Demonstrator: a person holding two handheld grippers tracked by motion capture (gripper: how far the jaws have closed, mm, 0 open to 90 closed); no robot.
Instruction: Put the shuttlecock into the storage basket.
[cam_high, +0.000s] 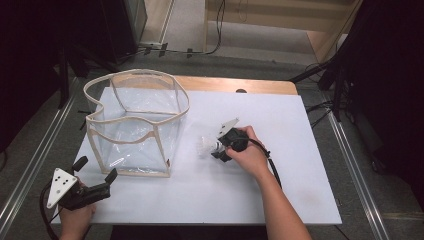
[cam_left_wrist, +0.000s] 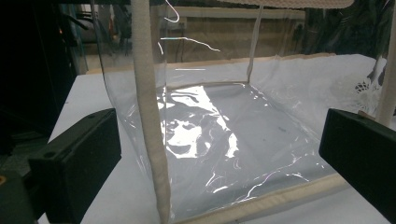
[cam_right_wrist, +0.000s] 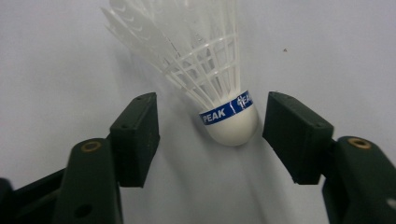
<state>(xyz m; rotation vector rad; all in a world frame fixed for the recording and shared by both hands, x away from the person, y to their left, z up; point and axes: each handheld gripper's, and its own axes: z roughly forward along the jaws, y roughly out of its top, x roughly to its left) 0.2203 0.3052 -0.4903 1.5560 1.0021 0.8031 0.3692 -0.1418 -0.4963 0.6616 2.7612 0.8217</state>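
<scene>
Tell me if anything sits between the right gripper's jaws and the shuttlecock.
Nothing visible does. The right gripper has its jaws on either side of the shuttlecock, whose white cork lies on the table in the gap, with bare surface between it and each jaw. The pads do not press on it yet.

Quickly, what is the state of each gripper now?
Left gripper: open, holding nothing.
Right gripper: open around the shuttlecock, pads not touching it.
</scene>
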